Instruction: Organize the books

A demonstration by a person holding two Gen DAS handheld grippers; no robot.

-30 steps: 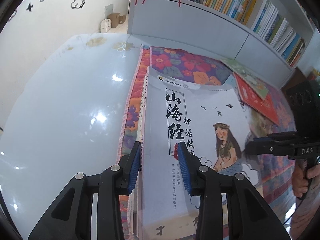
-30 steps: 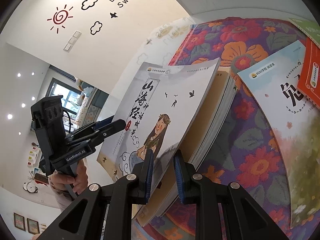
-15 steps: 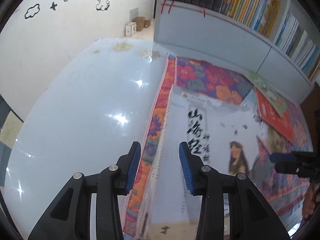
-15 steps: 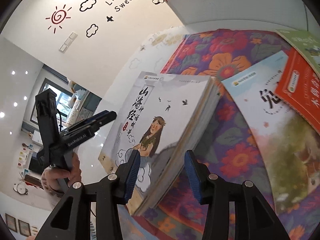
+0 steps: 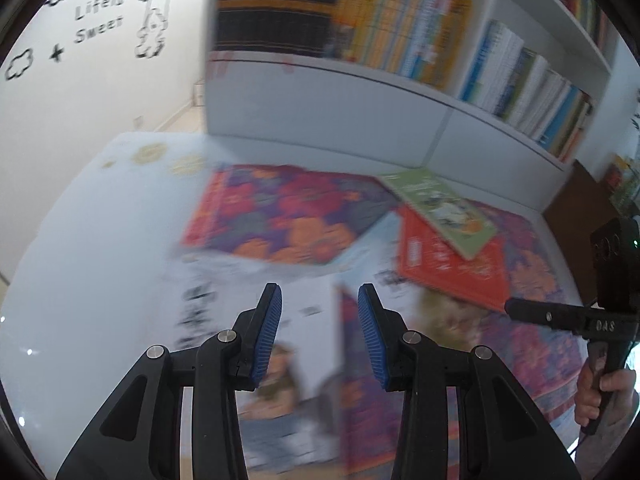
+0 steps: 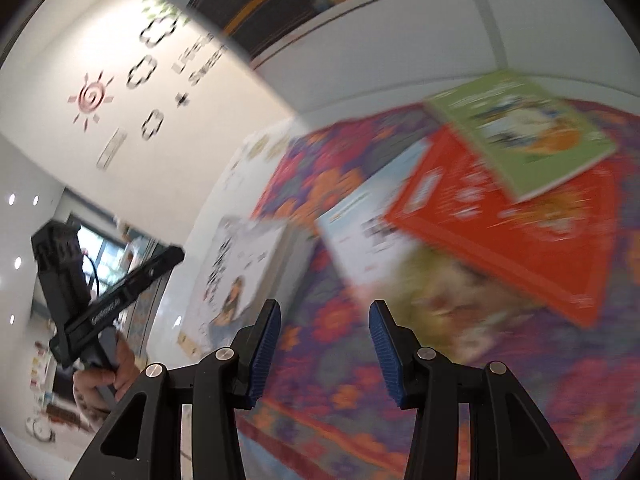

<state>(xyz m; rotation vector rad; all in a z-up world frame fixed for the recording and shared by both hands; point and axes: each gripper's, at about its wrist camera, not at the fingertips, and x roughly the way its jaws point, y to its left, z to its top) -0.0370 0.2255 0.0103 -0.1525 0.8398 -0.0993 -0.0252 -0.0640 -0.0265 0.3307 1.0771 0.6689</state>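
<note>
Both the left gripper [image 5: 319, 334] and right gripper [image 6: 324, 354] parted and empty above the floral cloth [image 6: 332, 344]; risk: gripping the orange book [image 6: 516, 224] would slide off the green book [image 6: 520, 132] resting on it.

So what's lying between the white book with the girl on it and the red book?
A pale blue-and-white book, its far corner under the red book. The right wrist view shows it, with flowered cloth separating it from the white book.
</note>
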